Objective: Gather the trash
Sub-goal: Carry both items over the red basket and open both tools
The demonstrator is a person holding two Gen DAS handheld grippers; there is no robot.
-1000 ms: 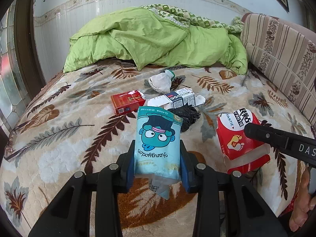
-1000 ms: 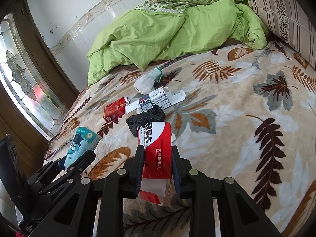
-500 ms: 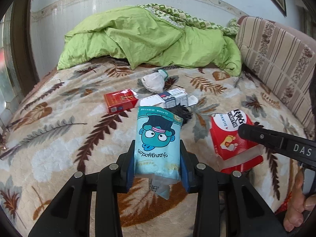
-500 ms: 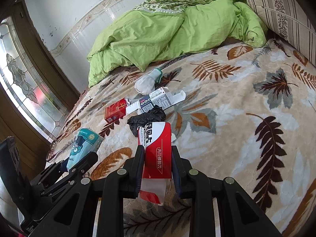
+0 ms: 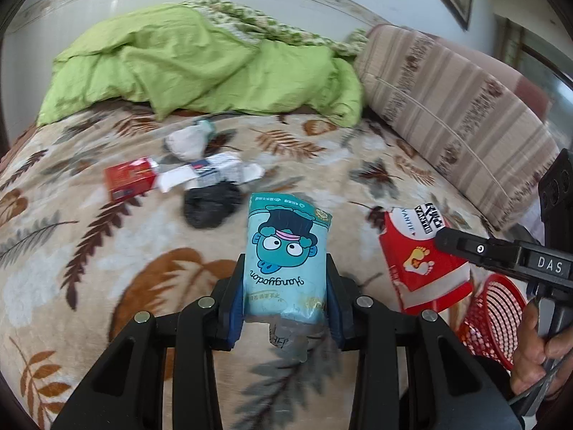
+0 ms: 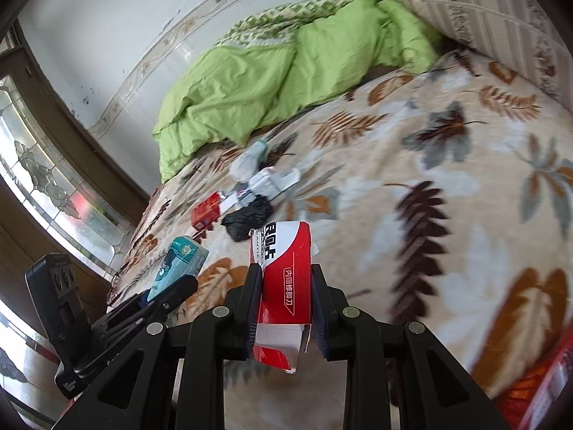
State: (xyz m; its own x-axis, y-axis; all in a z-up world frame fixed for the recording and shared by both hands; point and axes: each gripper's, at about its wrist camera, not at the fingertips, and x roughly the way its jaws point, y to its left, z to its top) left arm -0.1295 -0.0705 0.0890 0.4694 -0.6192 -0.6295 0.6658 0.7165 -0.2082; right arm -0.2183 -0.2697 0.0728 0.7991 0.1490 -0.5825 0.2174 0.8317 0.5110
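Left wrist view first: the left gripper (image 5: 285,283) is clamped on a teal cartoon tissue pack (image 5: 286,254), jaws narrowed tight against its sides, and it's up off the leaf-print blanket (image 5: 107,251). Over on the right wrist view, the right gripper (image 6: 283,301) is pinched on a red and white carton (image 6: 284,279), open end toward the camera, also clear of the bed. Both loads are in the air, so this reads as the carry step, and there's the target: a red mesh basket (image 5: 494,319) peeking in beside the bed, just under the right gripper. Next call is swinging each piece over that rim and letting go one at a time so nothing snags. Farther up the bed, more to collect: a black crumpled bag (image 5: 211,204), a white printed box (image 5: 215,170), a small red box (image 5: 130,179), a white wad (image 5: 188,141). Against the second before, both views have swung right and lifted a touch; the basket was out of sight then, and the grips look unchanged.
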